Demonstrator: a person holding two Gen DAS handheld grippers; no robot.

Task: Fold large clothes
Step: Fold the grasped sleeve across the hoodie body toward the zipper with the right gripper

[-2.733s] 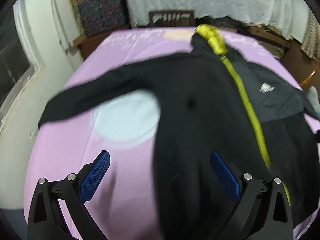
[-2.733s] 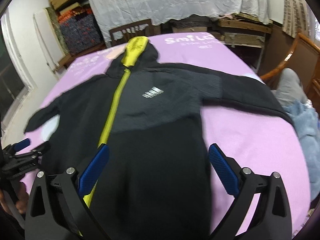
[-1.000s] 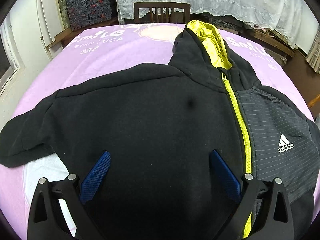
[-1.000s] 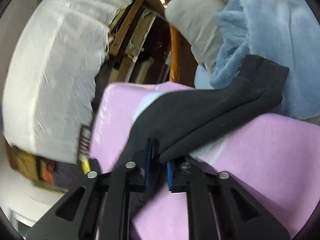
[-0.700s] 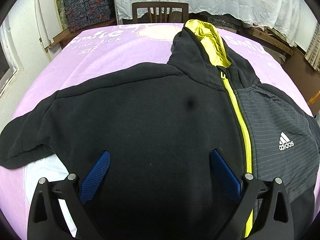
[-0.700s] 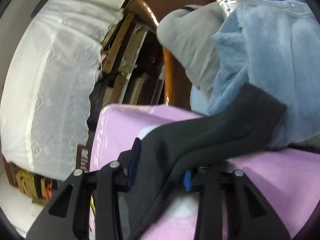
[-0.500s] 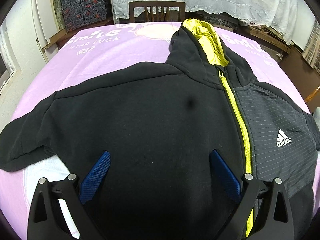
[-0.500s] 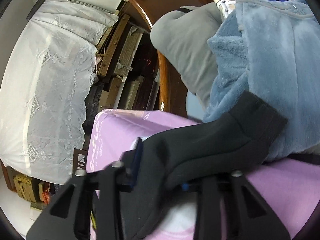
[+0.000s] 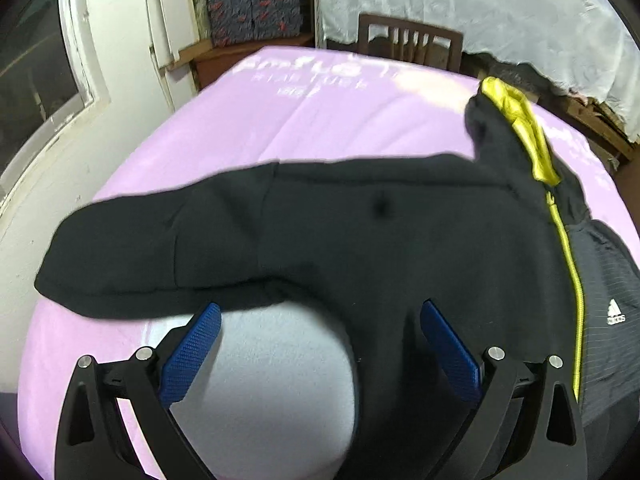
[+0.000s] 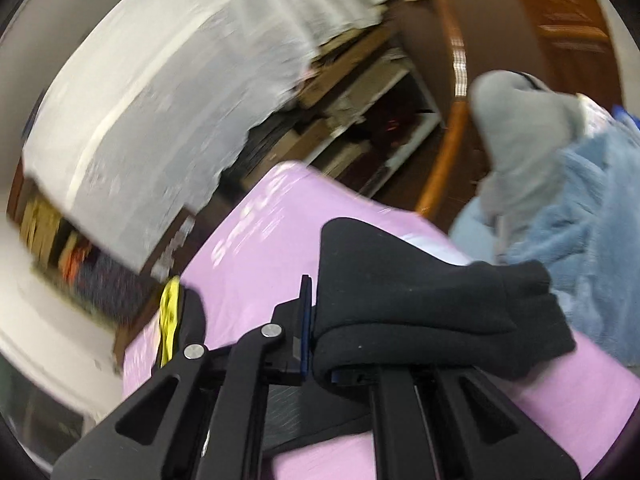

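A black hooded jacket [image 9: 400,248] with a yellow zip [image 9: 572,276] and a yellow-lined hood [image 9: 516,124] lies spread on a purple sheet [image 9: 320,120]. Its left sleeve [image 9: 152,252] reaches toward the sheet's left edge. My left gripper [image 9: 316,344] is open and empty, low over the sheet just below that sleeve and the armpit. My right gripper [image 10: 320,344] is shut on the jacket's right sleeve [image 10: 420,304], near the cuff, and holds it lifted off the sheet. The hood also shows in the right wrist view [image 10: 172,312].
A wooden chair [image 9: 408,44] stands behind the sheet's far edge, below a white lace curtain [image 9: 480,4]. A white door and wall [image 9: 120,40] are at the left. A light blue fleece and a grey cloth [image 10: 560,160] lie on a wooden chair beside the sheet's right edge.
My left gripper has swung left from over the jacket's chest to its left sleeve. My right gripper has closed on the right sleeve and lifted it, turning toward the jacket.
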